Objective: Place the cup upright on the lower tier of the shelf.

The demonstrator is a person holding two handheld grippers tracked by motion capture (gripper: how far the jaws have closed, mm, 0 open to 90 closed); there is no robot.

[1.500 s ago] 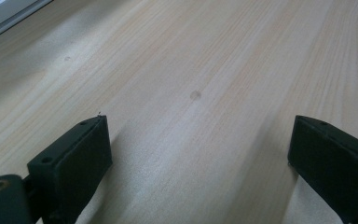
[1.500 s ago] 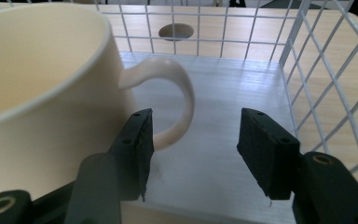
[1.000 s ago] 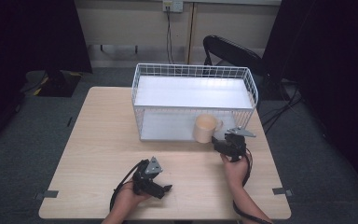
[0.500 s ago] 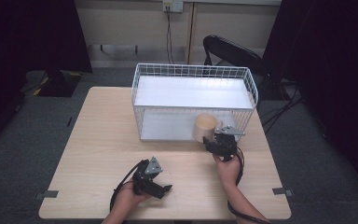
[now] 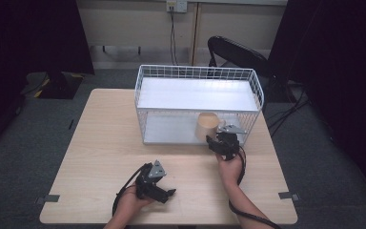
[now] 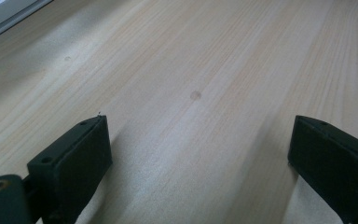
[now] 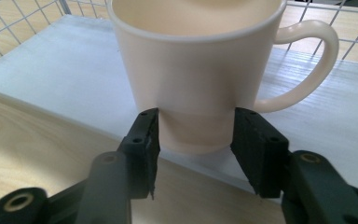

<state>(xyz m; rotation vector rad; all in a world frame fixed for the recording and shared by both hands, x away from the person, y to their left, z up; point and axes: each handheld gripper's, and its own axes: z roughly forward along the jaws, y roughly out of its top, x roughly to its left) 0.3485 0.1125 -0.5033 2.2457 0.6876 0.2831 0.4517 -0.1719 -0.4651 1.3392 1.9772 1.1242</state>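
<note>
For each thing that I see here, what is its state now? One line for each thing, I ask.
mug: upright, on the lower shelf of the rack, handle to the right in the right gripper view.
right gripper: jaws have just been closing, now against the mug's base on both sides.
left gripper: open, nothing between its jaws, low over the table.
wire rack: upright on the table, front side open.

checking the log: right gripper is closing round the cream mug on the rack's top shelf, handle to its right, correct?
Not the top shelf. The high view shows the mug on the rack's bottom shelf. The right gripper's jaws have been closing round its base, handle to the right in its view.
</note>
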